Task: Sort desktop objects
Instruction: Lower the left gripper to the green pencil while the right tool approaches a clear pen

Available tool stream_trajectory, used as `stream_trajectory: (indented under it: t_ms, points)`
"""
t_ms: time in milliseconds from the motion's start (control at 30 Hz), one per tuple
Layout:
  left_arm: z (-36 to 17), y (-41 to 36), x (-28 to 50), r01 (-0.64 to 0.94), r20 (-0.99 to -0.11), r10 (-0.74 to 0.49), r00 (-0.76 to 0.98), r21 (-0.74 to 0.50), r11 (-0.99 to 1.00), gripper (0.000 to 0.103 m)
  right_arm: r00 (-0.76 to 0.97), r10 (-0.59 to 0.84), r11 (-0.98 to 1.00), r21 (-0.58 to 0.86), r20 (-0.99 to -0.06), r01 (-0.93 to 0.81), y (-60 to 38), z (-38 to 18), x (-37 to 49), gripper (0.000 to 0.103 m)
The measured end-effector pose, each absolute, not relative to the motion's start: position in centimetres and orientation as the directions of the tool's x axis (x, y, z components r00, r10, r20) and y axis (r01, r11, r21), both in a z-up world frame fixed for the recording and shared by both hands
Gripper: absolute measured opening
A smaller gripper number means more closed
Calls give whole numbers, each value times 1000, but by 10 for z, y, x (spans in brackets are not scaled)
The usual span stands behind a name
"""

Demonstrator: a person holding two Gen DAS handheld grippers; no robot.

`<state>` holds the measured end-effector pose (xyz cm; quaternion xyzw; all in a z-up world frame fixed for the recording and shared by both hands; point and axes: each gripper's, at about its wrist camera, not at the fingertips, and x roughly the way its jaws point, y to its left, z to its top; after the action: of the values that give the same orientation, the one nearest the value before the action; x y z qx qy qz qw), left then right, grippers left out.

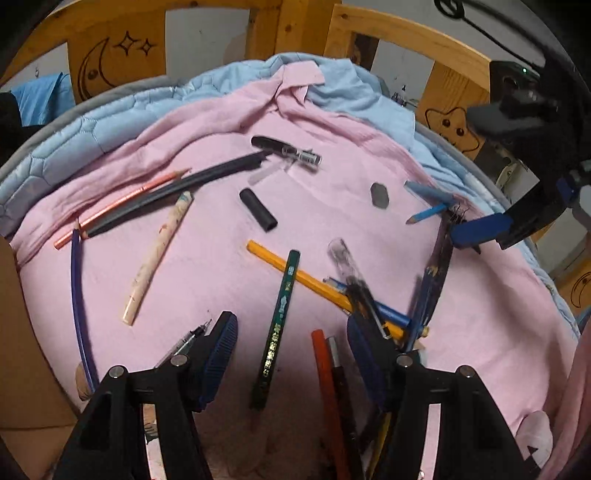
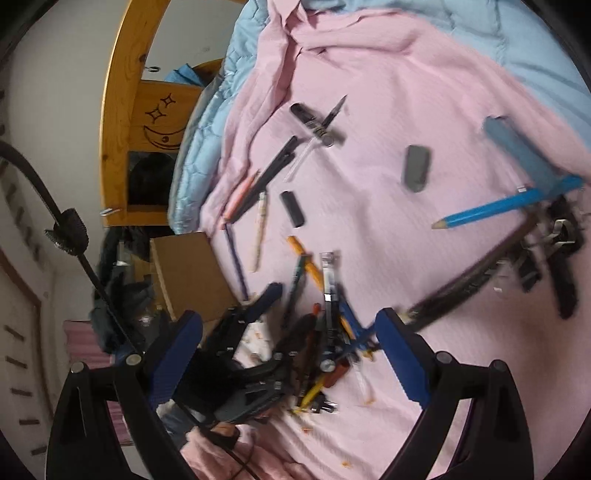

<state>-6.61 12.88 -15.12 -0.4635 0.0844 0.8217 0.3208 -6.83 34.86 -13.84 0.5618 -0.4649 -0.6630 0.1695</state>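
While a cluster of pens and pencils (image 1: 351, 306) is gathered near you on the pink sheet (image 1: 207, 266), many lie scattered, and with your left claw (image 1: 291, 332) released astride the green pencil (image 1: 277, 328) and right claw (image 2: 291, 325) released, sorting is barely begun.

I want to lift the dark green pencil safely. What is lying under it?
The dark green pencil crosses over a yellow pencil; elsewhere pink cloth. Its lower end is too dark to judge.

Bedroom: wooden bed frame (image 1: 388, 33), quilt (image 1: 92, 125)
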Motion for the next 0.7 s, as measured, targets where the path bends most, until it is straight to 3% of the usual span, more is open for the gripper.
stream_trajectory:
  t_ms: [133, 300, 500, 700]
  points:
    - [-150, 127, -66, -598, -810, 469, -352, -191, -779, 63, -320, -795, -435, 852, -516, -292, 340, -155, -73, 96]
    - [-151, 121, -70, -568, -801, 502, -328, -258, -782, 63, -343, -769, -467, 840, -540, -275, 337, -155, -76, 96]
    - [-155, 119, -75, -547, -809, 504, -303, -286, -787, 42, -386, -739, -473, 834, -552, -285, 344, -155, -78, 96]
    - [-158, 117, -78, -529, -810, 508, -293, -306, -792, 40, -363, -732, -504, 817, -577, -281, 339, -159, -80, 96]
